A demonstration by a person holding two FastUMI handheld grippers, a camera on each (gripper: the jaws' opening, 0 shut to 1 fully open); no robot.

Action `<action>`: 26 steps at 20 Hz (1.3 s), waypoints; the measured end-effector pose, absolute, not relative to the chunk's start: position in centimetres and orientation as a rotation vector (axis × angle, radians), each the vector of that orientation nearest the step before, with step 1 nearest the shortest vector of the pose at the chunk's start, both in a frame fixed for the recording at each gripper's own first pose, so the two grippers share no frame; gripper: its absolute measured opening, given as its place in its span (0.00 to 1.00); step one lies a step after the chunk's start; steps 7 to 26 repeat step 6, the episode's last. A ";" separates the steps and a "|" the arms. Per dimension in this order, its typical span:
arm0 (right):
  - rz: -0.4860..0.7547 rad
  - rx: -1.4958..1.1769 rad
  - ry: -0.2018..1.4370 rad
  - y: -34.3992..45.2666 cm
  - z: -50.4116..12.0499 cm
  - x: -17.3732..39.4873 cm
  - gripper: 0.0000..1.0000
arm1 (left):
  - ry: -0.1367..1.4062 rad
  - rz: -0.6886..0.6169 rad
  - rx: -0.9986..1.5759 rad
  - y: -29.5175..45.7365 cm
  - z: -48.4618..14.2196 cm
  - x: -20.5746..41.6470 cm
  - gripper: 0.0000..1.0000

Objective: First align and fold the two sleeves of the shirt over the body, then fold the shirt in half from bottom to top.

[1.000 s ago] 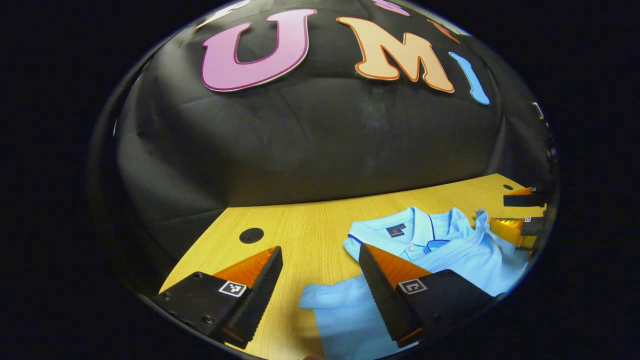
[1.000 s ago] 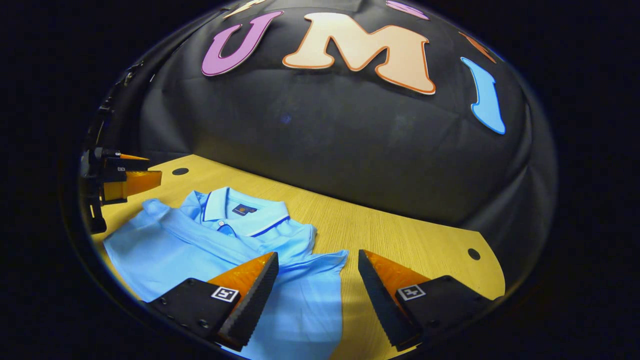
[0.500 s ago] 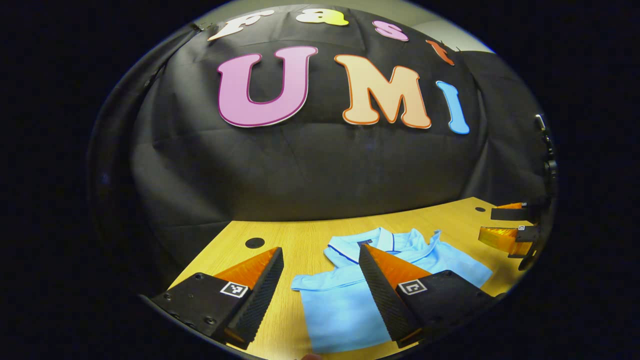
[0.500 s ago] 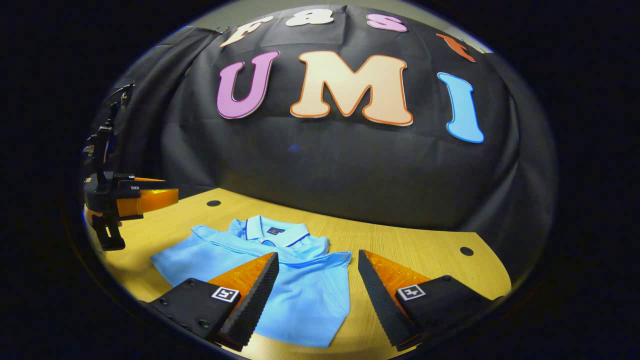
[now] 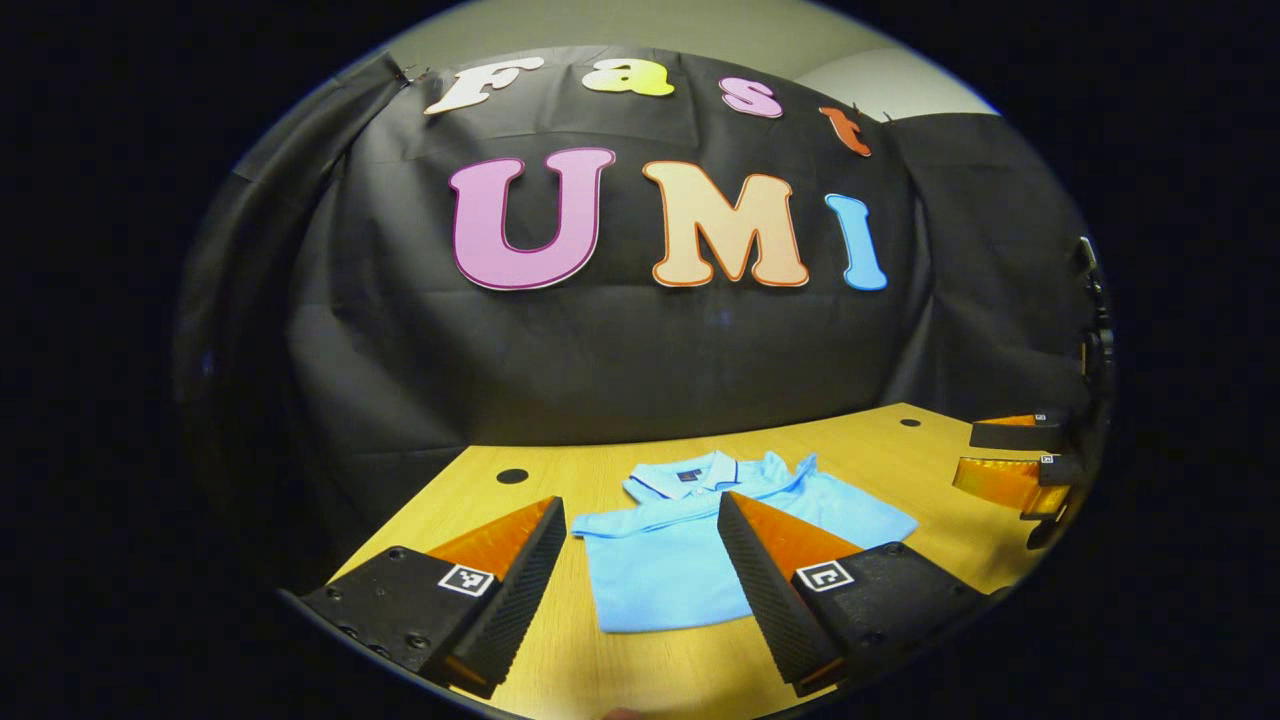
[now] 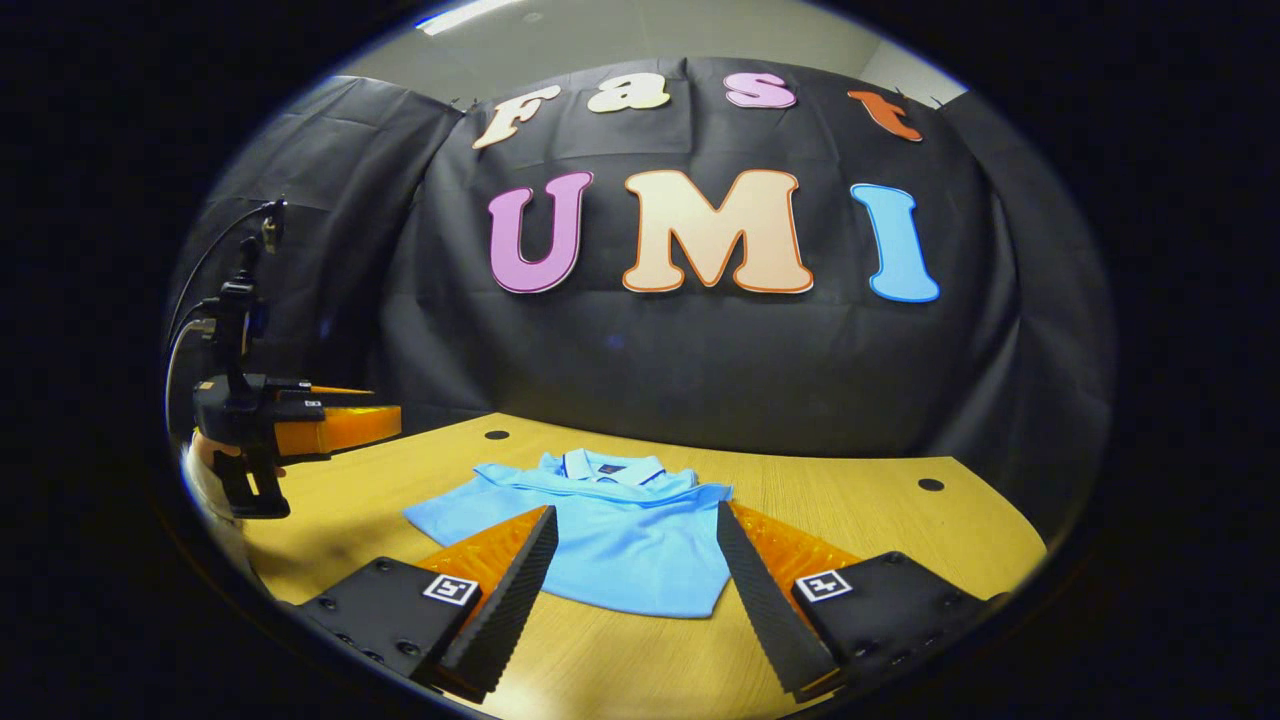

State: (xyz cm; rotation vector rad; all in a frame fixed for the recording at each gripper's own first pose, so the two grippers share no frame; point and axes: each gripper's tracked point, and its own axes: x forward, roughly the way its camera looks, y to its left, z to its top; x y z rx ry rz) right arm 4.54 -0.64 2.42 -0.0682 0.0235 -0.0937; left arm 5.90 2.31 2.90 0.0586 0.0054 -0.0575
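Observation:
A light blue polo shirt [image 5: 690,550] [image 6: 610,540] lies folded into a compact block on the wooden table [image 5: 650,670], collar toward the wall. My left gripper [image 5: 640,590] is open, held back from the shirt's near edge with nothing between its fingers. In the right gripper view my right gripper [image 6: 630,595] also stands open and empty, just short of the shirt's front edge. The right gripper [image 5: 1010,460] shows again at the far right of the left gripper view. At the far left of the right gripper view is the left gripper [image 6: 330,425], held by a hand.
The table [image 6: 860,530] has small dark holes [image 5: 512,476] [image 6: 931,484] near its back corners. Bare wood surrounds the shirt on every side. The black cloth wall stands right behind the table's back edge.
Both grippers have pulled back and up from the shirt, which now looks smaller and farther off. The shirt lies still, folded. Both grippers stay open.

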 end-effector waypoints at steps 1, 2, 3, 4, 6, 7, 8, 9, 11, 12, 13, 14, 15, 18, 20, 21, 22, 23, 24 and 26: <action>-0.100 -0.068 0.009 -0.7 2.3 3.6 0.99 | 0.004 -0.064 0.061 1.9 2.6 5.1 0.93; -0.103 -0.061 -0.004 -0.8 2.2 2.8 0.99 | -0.002 -0.076 0.063 1.5 2.5 4.3 0.93; -0.103 -0.047 -0.012 -0.7 2.1 2.1 0.99 | -0.005 -0.088 0.065 1.0 2.3 3.7 0.93; -0.102 -0.036 -0.019 -0.7 1.9 1.4 0.99 | -0.006 -0.097 0.067 0.6 2.1 3.2 0.93; -0.105 -0.032 -0.029 -0.9 1.8 0.3 0.99 | -0.006 -0.116 0.067 -0.3 1.7 2.6 0.93; -0.105 -0.032 -0.029 -0.9 1.8 0.3 0.99 | -0.006 -0.116 0.067 -0.3 1.7 2.6 0.93; -0.105 -0.032 -0.029 -0.9 1.8 0.3 0.99 | -0.006 -0.116 0.067 -0.3 1.7 2.6 0.93; -0.105 -0.032 -0.029 -0.9 1.8 0.3 0.99 | -0.006 -0.116 0.067 -0.3 1.7 2.6 0.93; -0.105 -0.032 -0.029 -0.9 1.8 0.3 0.99 | -0.006 -0.116 0.067 -0.3 1.7 2.6 0.93; -0.105 -0.032 -0.029 -0.9 1.8 0.3 0.99 | -0.006 -0.116 0.067 -0.3 1.7 2.6 0.93; -0.105 -0.032 -0.029 -0.9 1.8 0.3 0.99 | -0.006 -0.116 0.067 -0.3 1.7 2.6 0.93; -0.105 -0.032 -0.029 -0.9 1.8 0.3 0.99 | -0.006 -0.116 0.067 -0.3 1.7 2.6 0.93; -0.105 -0.032 -0.029 -0.9 1.8 0.3 0.99 | -0.006 -0.116 0.067 -0.3 1.7 2.6 0.93; -0.105 -0.032 -0.029 -0.9 1.8 0.3 0.99 | -0.006 -0.116 0.067 -0.3 1.7 2.6 0.93; -0.105 -0.032 -0.029 -0.9 1.8 0.3 0.99 | -0.006 -0.116 0.067 -0.3 1.7 2.6 0.93; -0.105 -0.032 -0.029 -0.9 1.8 0.3 0.99 | -0.006 -0.116 0.067 -0.3 1.7 2.6 0.93; -0.105 -0.032 -0.029 -0.9 1.8 0.3 0.99 | -0.006 -0.116 0.067 -0.3 1.7 2.6 0.93; -0.105 -0.032 -0.029 -0.9 1.8 0.3 0.99 | -0.006 -0.116 0.067 -0.3 1.7 2.6 0.93; -0.105 -0.032 -0.029 -0.9 1.8 0.3 0.99 | -0.006 -0.116 0.067 -0.3 1.7 2.6 0.93; -0.105 -0.032 -0.029 -0.9 1.8 0.3 0.99 | -0.006 -0.116 0.067 -0.3 1.7 2.6 0.93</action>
